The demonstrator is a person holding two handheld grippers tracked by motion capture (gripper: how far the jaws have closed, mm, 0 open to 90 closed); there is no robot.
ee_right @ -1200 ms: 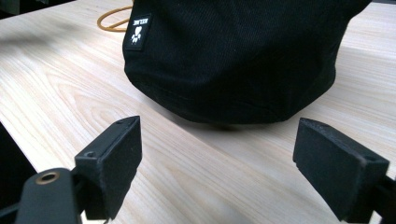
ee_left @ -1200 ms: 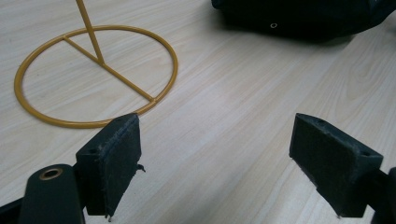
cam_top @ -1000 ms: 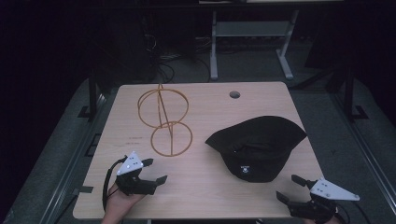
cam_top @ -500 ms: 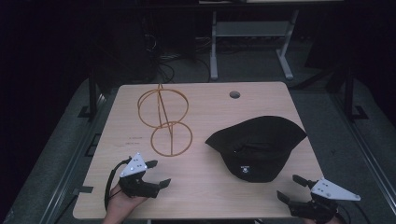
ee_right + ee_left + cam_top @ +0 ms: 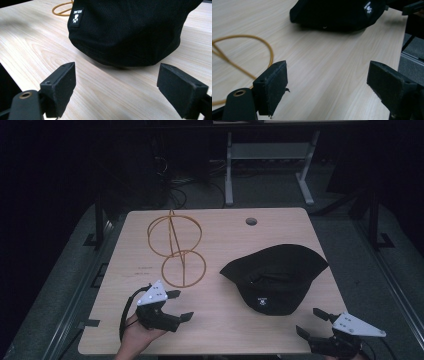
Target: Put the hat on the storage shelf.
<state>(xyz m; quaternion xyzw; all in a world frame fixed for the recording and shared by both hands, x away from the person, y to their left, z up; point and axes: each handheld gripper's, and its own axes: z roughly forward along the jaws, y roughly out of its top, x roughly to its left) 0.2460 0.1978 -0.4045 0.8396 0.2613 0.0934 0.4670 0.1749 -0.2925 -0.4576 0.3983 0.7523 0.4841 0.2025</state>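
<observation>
two grippers are in play, both released and empty. left gripper [image 5: 175, 306] hovers over the near left part of the table [image 5: 280, 225], jaws spread wide and turned toward the hat [image 5: 275, 277]. right gripper [image 5: 312, 322] sits at the near right edge, jaws equally wide, aimed at the hat's near side.

hat position: right half of the table, lying flat and apart from both grippers. in the right gripper view the hat [image 5: 130, 30] is just ahead of the open jaws, its white label facing them.

wire stand [image 5: 176, 249]: left of centre, standing free, well apart from the hat.

progress, as judged: nothing is grasped or placed. approach to the hat is under way. grasping, lifting and likely setting the hat on the stand all remain.
</observation>
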